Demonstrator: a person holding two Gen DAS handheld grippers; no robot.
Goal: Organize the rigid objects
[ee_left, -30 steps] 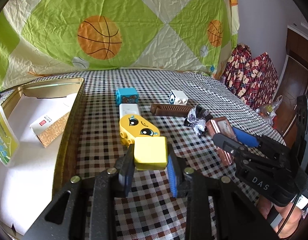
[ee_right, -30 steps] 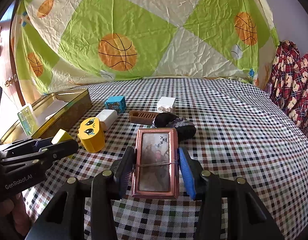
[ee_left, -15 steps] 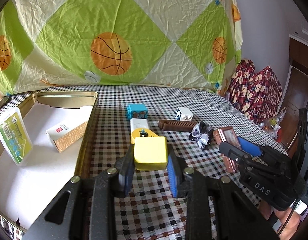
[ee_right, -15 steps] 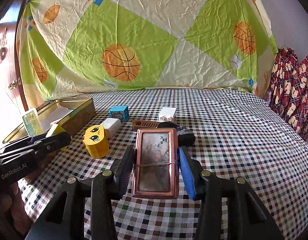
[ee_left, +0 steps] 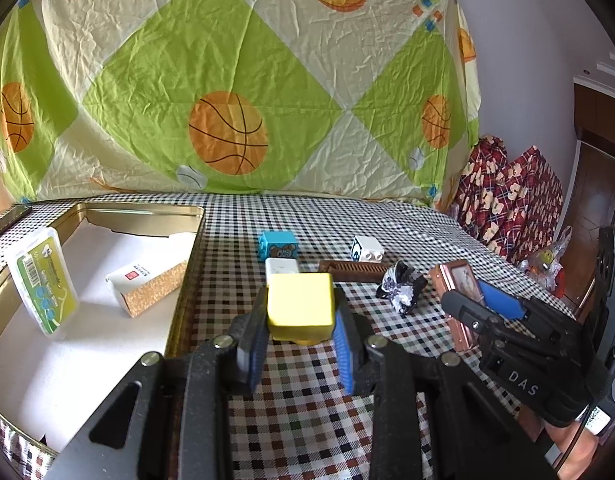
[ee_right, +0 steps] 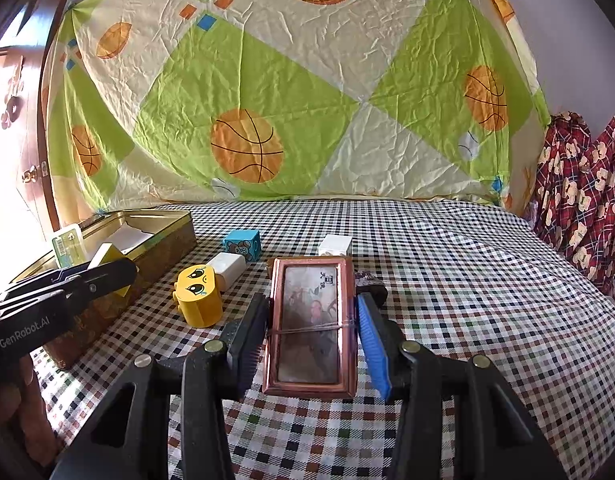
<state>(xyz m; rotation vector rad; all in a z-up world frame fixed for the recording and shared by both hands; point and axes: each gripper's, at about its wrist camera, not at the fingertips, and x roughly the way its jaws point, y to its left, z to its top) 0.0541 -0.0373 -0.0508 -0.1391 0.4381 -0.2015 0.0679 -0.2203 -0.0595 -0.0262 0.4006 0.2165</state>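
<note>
My left gripper (ee_left: 299,312) is shut on a plain yellow block (ee_left: 300,305) and holds it above the checkered cloth, just right of the gold tin (ee_left: 187,272). My right gripper (ee_right: 311,320) is shut on a copper-framed picture box (ee_right: 310,324) and holds it above the cloth; it also shows in the left wrist view (ee_left: 453,280). On the cloth lie a yellow face block (ee_right: 198,296), a white block (ee_right: 227,270), a blue bear block (ee_right: 242,245), a white studded block (ee_right: 335,245), a brown comb (ee_left: 353,271) and a black-and-white hair clip (ee_left: 401,287).
The gold tin (ee_right: 163,236) at the left holds a green-labelled plastic case (ee_left: 41,280) and a white-and-cork box (ee_left: 147,286) on white paper. A basketball-print sheet (ee_left: 227,100) hangs behind. Red plaid bundles (ee_left: 507,200) lie at the right edge.
Both grippers have risen with their loads. The left gripper with the yellow block has shifted so that it hides the face block; the tin's inside shows more fully.
</note>
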